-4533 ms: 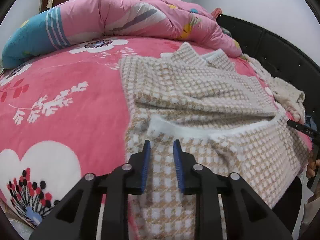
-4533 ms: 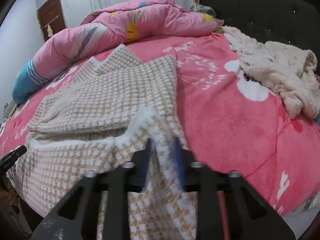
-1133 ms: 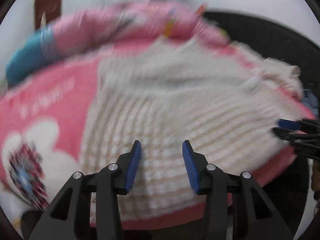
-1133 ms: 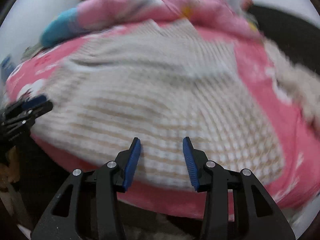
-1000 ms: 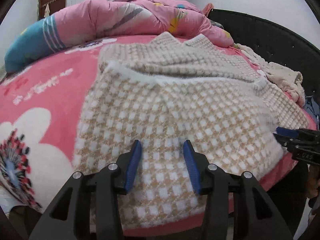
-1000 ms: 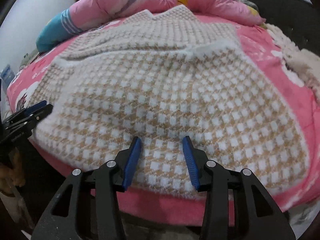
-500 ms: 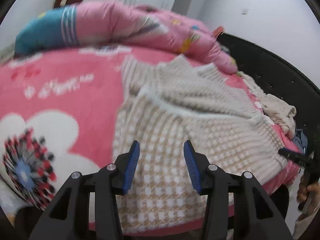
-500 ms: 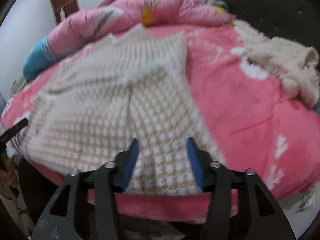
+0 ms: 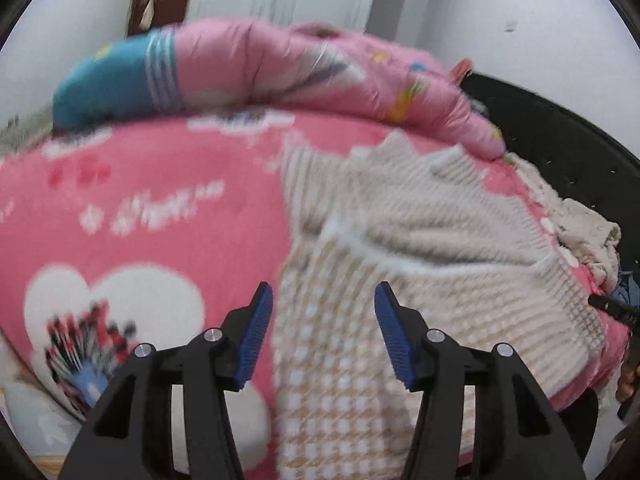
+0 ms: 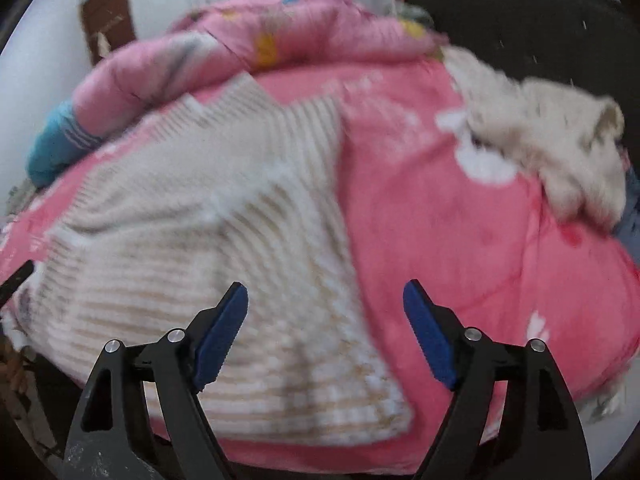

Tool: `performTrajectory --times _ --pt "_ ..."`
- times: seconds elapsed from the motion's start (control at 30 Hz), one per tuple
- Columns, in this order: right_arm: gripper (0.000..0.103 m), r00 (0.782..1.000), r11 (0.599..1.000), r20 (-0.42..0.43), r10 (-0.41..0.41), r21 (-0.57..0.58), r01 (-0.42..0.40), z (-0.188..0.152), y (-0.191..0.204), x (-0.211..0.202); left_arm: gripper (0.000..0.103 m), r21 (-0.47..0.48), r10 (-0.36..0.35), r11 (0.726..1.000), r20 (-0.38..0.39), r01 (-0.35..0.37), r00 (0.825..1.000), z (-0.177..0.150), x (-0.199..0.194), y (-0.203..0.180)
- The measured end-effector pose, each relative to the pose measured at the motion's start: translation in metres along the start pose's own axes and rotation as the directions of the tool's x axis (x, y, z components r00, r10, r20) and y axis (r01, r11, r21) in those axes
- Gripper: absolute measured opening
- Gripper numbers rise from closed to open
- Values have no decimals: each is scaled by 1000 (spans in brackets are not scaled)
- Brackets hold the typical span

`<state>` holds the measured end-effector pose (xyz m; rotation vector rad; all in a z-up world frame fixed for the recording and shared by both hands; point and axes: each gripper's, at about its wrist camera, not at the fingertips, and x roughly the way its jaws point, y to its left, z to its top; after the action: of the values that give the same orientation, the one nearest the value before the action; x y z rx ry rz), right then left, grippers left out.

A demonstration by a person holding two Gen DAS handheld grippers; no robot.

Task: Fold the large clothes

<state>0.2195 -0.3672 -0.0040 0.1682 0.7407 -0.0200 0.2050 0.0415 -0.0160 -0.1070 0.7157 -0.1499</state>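
One fold looks done: the checked sweater lies doubled on the pink bed just ahead of both sets of fingers, left gripper and right gripper opening, empty, further folds probably remaining.

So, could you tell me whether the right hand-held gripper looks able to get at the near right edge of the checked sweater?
Probably yes: the right hand-held gripper, its jaws opening and empty, hangs above the checked sweater, with nothing between.

Both jaws opening: right gripper wider than left gripper; garment (folded) released, pinched earlier.
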Motion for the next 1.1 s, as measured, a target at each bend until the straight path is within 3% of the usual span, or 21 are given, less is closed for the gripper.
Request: performTrajectory --times 0.13,0.27,0.33,0.37,0.4,0.6,0.77,0.83,0.9,0.97,1.1 --pt "91 993 989 25 119 -92 -116 12 47 -1 61 82 -63 995 -7 63 998 16 10 -33" --pt "92 981 973 -60 186 -131 -193 0 85 36 78 158 -36 986 -104 52 994 6 49 -65" --pt "95 971 973 -188 150 -147 -179 -20 100 76 86 177 31 984 -205 6 978 -10 84 -71" --pt "95 970 975 -198 139 -144 -169 -30 102 87 87 181 51 983 -223 -10 973 -18 96 -71" --pt "96 976 975 -162 148 -140 -171 -32 101 84 89 190 58 982 -195 -20 979 -21 94 -72" --pt "95 962 981 -219 160 -78 -180 -19 95 68 92 166 42 986 -193 -9 980 -19 88 -69" --pt "95 976 982 -130 177 -43 -183 5 90 41 93 164 45 986 -195 -13 980 -17 89 -68" --pt "95 980 991 -157 121 -45 -129 4 88 54 93 159 46 987 -196 -15 980 -19 90 -69" --pt "95 958 993 -272 96 -36 -110 -6 86 82 94 158 49 987 -199 -17 979 -16 95 -70" --pt "96 968 992 -223 112 -25 -120 -11 84 82 94 156 48 988 -205 -16 978 -16 96 -70" --pt "96 967 993 -231 108 -14 -115 -12 84 77 94 151 42 988 -207 -11 977 -13 96 -70"
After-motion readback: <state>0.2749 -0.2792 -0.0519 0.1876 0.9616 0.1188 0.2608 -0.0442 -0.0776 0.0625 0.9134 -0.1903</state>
